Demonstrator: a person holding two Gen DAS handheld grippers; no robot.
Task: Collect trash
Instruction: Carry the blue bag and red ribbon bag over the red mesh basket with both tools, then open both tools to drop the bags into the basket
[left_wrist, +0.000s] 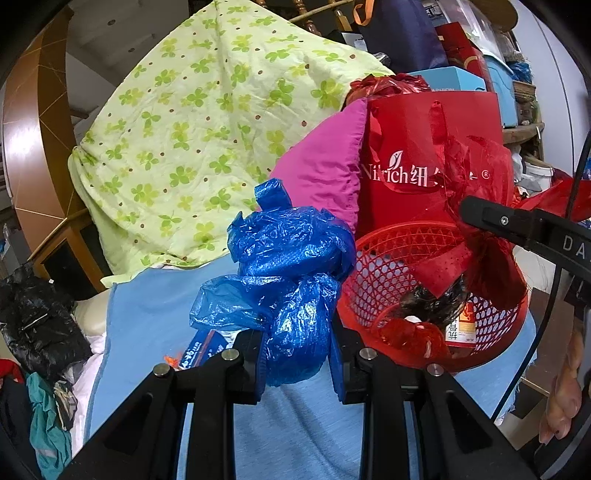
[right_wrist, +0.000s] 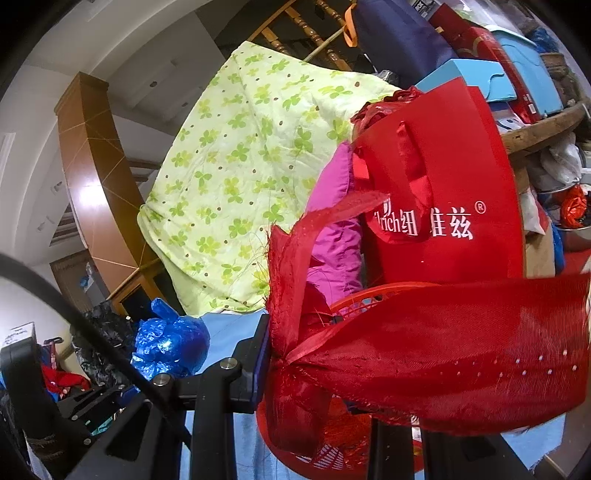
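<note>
Cluttered bedding backs a light-blue sheet (left_wrist: 155, 317) where the red basket (left_wrist: 380, 258) sits. Left of it, the left gripper (left_wrist: 297, 360) pinches a crumpled blue bag (left_wrist: 291, 266); over its rim the right gripper (right_wrist: 317, 354) clamps red mesh fabric (right_wrist: 443, 350). Both loads seem mid-carry, next needing release inside the basket.

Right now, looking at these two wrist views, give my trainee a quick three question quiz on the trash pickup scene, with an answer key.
1. True or false: the left tongs grip a crumpled blue plastic bag.
2. Multiple choice: what do the right tongs hold? A) a black bag B) red mesh ribbon C) a green quilt
3. Short answer: where does the red mesh basket sit relative to the blue bag in the left wrist view?

Key:
1. True
2. B
3. To the right of the bag, on the light blue cloth, in front of the red paper bag.
</note>
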